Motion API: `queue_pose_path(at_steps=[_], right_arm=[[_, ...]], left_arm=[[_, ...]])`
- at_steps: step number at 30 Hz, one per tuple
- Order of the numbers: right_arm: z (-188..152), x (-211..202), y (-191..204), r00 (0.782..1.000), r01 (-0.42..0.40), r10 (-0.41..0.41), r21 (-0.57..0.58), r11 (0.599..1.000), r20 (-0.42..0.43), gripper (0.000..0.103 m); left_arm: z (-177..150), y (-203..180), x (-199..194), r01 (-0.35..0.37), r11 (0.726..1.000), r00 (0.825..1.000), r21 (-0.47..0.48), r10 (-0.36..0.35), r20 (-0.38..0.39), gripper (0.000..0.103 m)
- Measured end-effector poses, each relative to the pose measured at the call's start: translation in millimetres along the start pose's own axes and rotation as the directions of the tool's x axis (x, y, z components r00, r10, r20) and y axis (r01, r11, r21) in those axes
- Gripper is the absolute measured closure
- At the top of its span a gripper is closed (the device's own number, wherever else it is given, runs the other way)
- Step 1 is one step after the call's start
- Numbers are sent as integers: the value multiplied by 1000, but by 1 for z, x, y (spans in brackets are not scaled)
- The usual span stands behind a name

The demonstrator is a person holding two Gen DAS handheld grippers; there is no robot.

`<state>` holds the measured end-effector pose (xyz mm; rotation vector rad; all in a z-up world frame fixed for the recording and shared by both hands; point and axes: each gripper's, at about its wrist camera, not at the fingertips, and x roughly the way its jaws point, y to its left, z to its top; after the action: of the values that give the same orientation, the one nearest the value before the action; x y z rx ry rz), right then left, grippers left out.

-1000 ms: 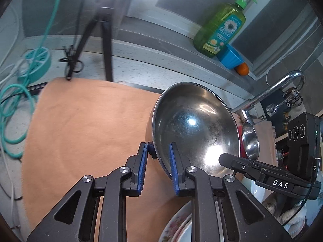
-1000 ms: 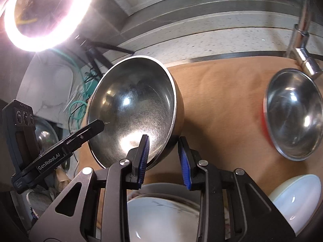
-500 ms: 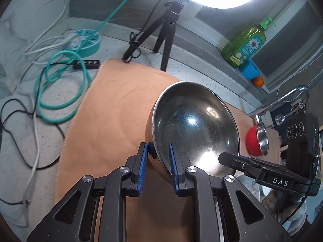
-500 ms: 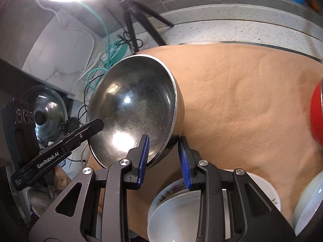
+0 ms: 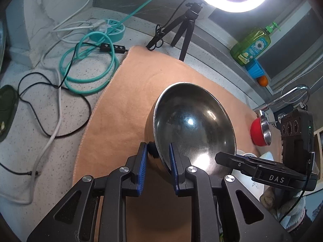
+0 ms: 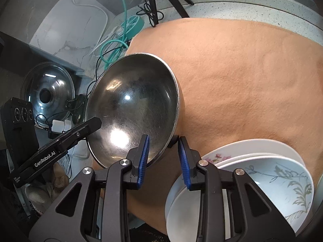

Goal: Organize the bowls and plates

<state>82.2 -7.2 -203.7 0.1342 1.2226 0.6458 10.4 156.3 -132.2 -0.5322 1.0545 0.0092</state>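
Grippers are sharing one load: the left gripper and right gripper are each clamping opposite rim edges of the large steel bowl, jaws nearly closed with one pad inside the wall and one outside. Two-point holding is steadying the tilted bowl above the orange cloth on the bench, beside stacked plates.

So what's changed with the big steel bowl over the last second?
Both claws, left claw and right claw, carried the steel bowl sideways across the orange cloth, away from the red bowl toward the cables. Both grips on its rim stayed unchanged.
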Motion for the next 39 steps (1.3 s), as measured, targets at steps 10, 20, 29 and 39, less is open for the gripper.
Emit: queue_pose_path(at_steps=[10, 20, 29, 39], right_arm=[[-10, 7, -2, 1000, 0, 0, -3, 1000, -11, 73], [-9, -7, -1, 999, 33, -32, -30, 999, 28, 71], [-15, -48, -16, 991, 58, -55, -20, 998, 124, 59], [-29, -118, -55, 954, 143, -147, 35, 989, 263, 53]], left_arm=[[-11, 7, 3, -10, 1000, 1000, -20, 10, -27, 85], [-7, 5, -4, -55, 999, 999, 2, 55, 4, 84], [6, -22, -28, -85, 995, 989, 58, 77, 123, 85], [15, -103, -7, 0, 975, 993, 221, -26, 112, 84]])
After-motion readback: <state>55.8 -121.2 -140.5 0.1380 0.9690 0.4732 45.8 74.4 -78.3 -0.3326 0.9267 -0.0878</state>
